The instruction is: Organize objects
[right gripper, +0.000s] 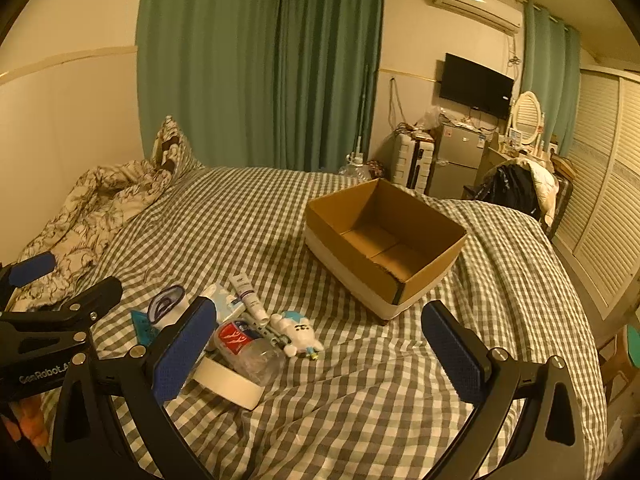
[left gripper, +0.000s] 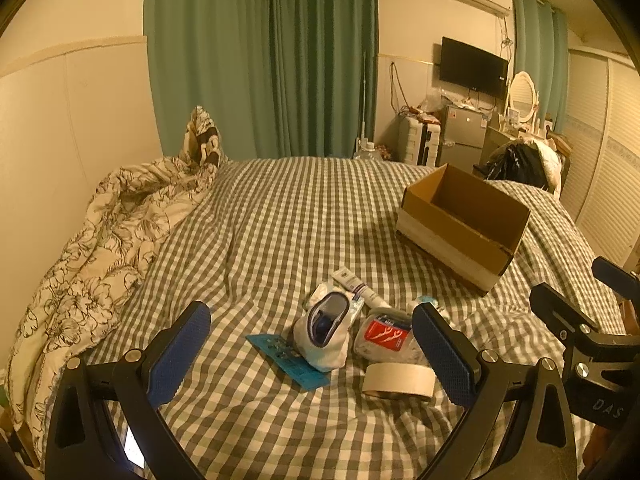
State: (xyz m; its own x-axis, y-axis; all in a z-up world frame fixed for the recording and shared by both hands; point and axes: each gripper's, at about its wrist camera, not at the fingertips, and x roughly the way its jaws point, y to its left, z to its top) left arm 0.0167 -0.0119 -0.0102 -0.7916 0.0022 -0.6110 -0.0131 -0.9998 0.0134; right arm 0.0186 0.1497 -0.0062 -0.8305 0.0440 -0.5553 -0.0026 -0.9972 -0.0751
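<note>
A pile of small objects lies on the checked bed. In the left wrist view: a white pouch [left gripper: 325, 332], a teal card [left gripper: 288, 360], a white tube [left gripper: 360, 286], a clear jar with a red label [left gripper: 386, 338] and a tape roll [left gripper: 398, 380]. In the right wrist view the jar [right gripper: 244, 346], tube [right gripper: 250, 298], tape roll [right gripper: 228, 384] and a white toy figure [right gripper: 298, 330] show. An empty cardboard box [left gripper: 464, 220] [right gripper: 384, 240] stands beyond them. My left gripper [left gripper: 312, 352] is open above the pile. My right gripper [right gripper: 320, 352] is open, right of the pile.
A crumpled floral duvet [left gripper: 100, 248] lies along the bed's left side by the wall. Green curtains, a suitcase, a small fridge and a wall TV stand beyond the bed. Louvred wardrobe doors [right gripper: 600, 200] run along the right.
</note>
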